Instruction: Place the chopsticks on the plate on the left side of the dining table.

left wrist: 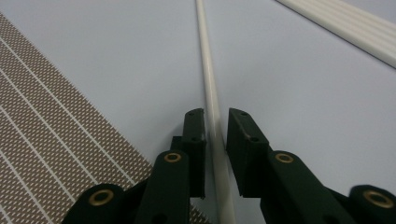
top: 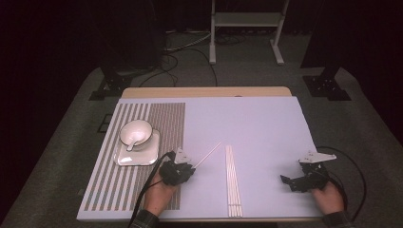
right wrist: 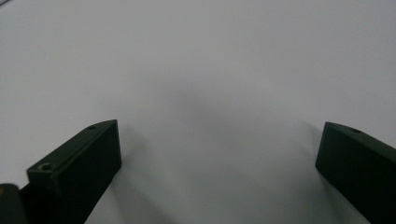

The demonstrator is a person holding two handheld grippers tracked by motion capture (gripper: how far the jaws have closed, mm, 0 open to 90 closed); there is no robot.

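Where the desk (top: 266,123) carries its striped mat (top: 142,156) at the left, a white bowl (top: 136,132) with a spoon in it sits on a white square plate (top: 138,151).

Next right: left claw (top: 190,167), held low over the desk, its jaws narrowed around the near end of a single white chopstick (left wrist: 208,74); whether the pads actually press it cannot be told. The chopstick's long axis runs diagonally, its far tip pointing up and to the right, away from the person.

Just right of it: a row of white chopsticks (top: 232,180) lying side by side, lengthwise toward the person.

Far right: right claw (top: 287,183), jaws spread wide over bare desk, nothing between them.
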